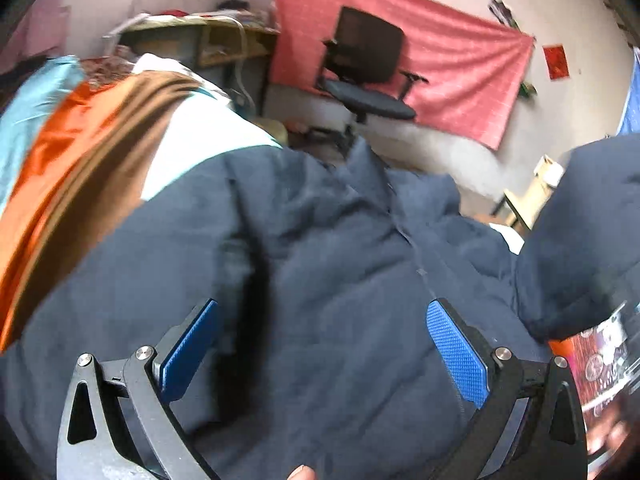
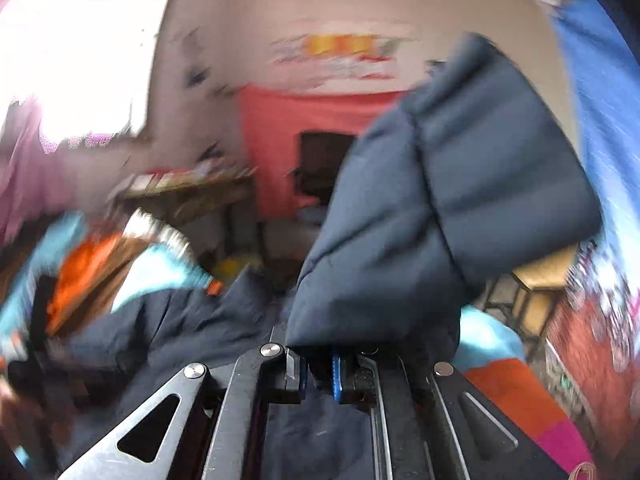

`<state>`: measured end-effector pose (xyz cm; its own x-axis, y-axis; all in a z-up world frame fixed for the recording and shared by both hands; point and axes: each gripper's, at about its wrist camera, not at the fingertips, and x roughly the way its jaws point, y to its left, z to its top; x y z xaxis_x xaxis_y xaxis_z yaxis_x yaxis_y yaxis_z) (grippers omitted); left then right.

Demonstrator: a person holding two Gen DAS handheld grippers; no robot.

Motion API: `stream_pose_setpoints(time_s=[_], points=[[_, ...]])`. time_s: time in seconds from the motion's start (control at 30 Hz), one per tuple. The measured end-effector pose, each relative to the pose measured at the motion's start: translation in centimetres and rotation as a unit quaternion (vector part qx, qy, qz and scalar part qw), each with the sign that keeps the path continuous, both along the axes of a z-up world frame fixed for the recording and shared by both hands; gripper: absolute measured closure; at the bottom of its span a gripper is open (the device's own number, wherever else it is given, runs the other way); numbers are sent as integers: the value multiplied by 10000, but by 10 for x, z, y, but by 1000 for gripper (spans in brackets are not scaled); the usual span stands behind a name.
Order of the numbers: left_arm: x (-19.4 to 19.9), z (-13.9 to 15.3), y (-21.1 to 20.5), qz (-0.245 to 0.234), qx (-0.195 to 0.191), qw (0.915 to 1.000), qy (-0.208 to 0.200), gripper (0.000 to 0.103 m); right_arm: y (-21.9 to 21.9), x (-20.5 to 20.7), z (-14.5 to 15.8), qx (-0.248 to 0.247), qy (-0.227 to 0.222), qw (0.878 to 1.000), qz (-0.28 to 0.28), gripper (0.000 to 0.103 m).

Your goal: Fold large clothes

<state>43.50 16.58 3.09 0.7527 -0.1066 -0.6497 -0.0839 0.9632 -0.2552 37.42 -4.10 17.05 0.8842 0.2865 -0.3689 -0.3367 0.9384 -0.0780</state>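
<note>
A dark navy padded jacket [image 1: 328, 264] lies spread over the bed and fills the lower part of the left wrist view. My left gripper [image 1: 320, 328] hovers over it with its blue pads [image 1: 456, 356] wide apart and nothing pressed between them. In the blurred right wrist view my right gripper [image 2: 318, 372] is shut on a fold of the same jacket [image 2: 448, 208], and the quilted part it holds stands lifted above the jaws. That raised part [image 1: 588, 236] shows at the right edge of the left wrist view. The rest of the jacket [image 2: 168, 332] lies lower left.
Under the jacket lies bedding [image 1: 72, 160] in orange, brown, white and light blue. A black office chair [image 1: 368, 68] stands before a pink wall cloth [image 1: 448, 64]. A cluttered desk [image 1: 208, 40] is at the back left, a small wooden table [image 2: 540, 280] to the right.
</note>
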Motion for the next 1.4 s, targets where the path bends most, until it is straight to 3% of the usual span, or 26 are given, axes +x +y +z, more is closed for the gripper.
stream_pose_setpoints(time_s=[0.2,0.33,0.4,0.47,0.5,0.53,0.57,0.63,0.73,0.83,0.9,0.97,1.03,1.1,1.2,1.3,1.4], points=[[-8,2,21,191,-189,9991,-319,2,81,12,-74,-1092,978,9869,670,91],[-5,0,24,144,-405,9985,-343,2,115,24,-126,-1753,1777,9646,848,90],[-6,0,24,71,-422,9983,-392,2,113,18,-138,-1964,1893,9577,914,87],[-4,-4,19,-28,-399,9985,-366,2,98,8,-137,-1758,2013,9566,1158,75],[-3,-7,15,-90,-404,9985,-351,2,92,6,-135,-1591,2142,9549,1306,51],[-3,-10,13,-132,-407,9985,-340,2,83,4,-132,-1346,2327,9513,1507,7],[-2,-13,9,-185,-408,9985,-306,2,78,-1,-128,-1161,2406,9495,1644,0],[-1,-21,3,-304,-386,9985,-225,2,55,-10,-116,-980,2354,9515,1720,0],[2,-36,-12,-475,-64,9988,10,2,11,-11,-94,-760,1917,9673,1477,0],[8,-54,-27,-495,548,9967,349,2,-41,12,-74,-598,1446,9850,728,0],[11,-70,-38,-454,1122,9909,581,2,-80,49,-74,-297,1476,9886,18,0],[12,-81,-47,-491,1489,9856,638,2,-111,81,-81,81,1695,9840,-535,11],[13,-88,-50,-502,1678,9823,670,1,-139,117,-99,485,2114,9716,-943,51],[17,-93,-52,-502,1781,9801,720,1,-158,137,-119,650,2473,9589,-1233,68],[20,-103,-52,-492,1811,9793,757,1,-164,153,-149,694,2873,9475,-1216,73],[21,-107,-53,-470,1831,9793,729,1,-150,160,-169,425,2980,9467,-1142,73],[21,-106,-52,-443,1784,9806,687,1,-146,162,-183,462,3056,9446,-1103,73]])
